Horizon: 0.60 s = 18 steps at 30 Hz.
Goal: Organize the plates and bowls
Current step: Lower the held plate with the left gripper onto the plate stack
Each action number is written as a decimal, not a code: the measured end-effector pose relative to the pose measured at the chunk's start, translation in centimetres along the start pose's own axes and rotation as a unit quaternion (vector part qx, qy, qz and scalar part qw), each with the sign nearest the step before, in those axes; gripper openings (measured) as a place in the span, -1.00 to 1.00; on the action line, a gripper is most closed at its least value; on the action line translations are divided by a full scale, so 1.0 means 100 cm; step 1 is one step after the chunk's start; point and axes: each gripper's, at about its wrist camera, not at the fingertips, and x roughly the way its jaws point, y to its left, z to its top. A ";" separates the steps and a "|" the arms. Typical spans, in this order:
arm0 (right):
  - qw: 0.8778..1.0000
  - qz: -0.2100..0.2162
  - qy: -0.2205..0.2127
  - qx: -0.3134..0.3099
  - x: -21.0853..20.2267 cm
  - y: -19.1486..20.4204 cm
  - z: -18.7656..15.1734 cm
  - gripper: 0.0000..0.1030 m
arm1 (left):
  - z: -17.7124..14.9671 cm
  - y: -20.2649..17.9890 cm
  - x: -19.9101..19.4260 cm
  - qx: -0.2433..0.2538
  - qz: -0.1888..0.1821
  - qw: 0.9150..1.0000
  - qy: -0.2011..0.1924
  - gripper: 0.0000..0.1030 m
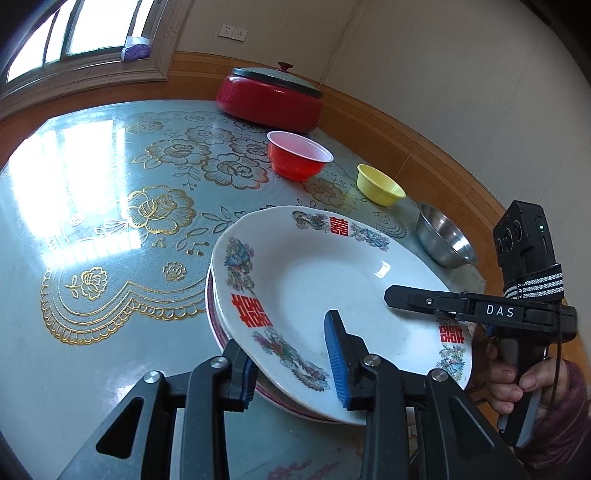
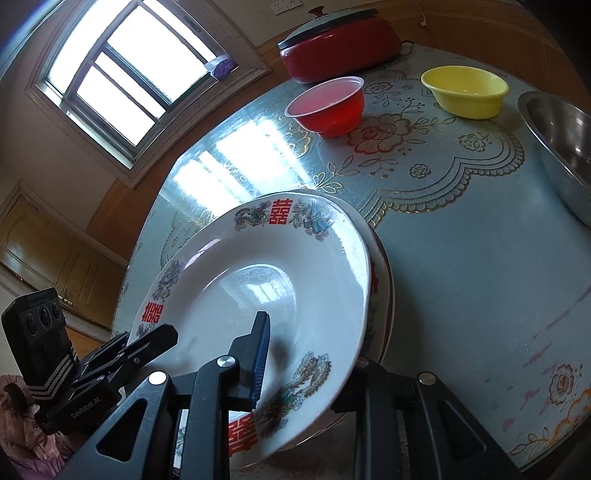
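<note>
A white plate with red characters and dragon patterns lies on top of another plate with a reddish rim. My left gripper is shut on the near rim of the stack, one blue pad on top, one below. My right gripper is shut on the opposite rim of the same plates; it also shows in the left wrist view. A red plastic bowl, a yellow bowl and a steel bowl stand further back on the table.
A red lidded electric pot stands at the far table edge by the wall. The table has a glossy floral cover. A window is at the back left.
</note>
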 end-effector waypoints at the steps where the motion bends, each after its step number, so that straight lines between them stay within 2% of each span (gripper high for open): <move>1: 1.000 0.002 0.001 0.001 -0.001 0.000 -0.001 -0.50 | -0.001 -0.001 -0.001 0.002 0.000 1.000 -0.001 -0.33; 9: 1.000 0.004 -0.005 0.009 -0.008 -0.003 -0.004 -0.50 | -0.001 -0.003 -0.006 -0.006 -0.010 1.000 0.006 -0.28; 18: 0.999 -0.005 -0.032 0.020 -0.022 -0.008 -0.008 -0.50 | -0.001 -0.007 -0.009 -0.002 -0.005 1.000 0.014 -0.22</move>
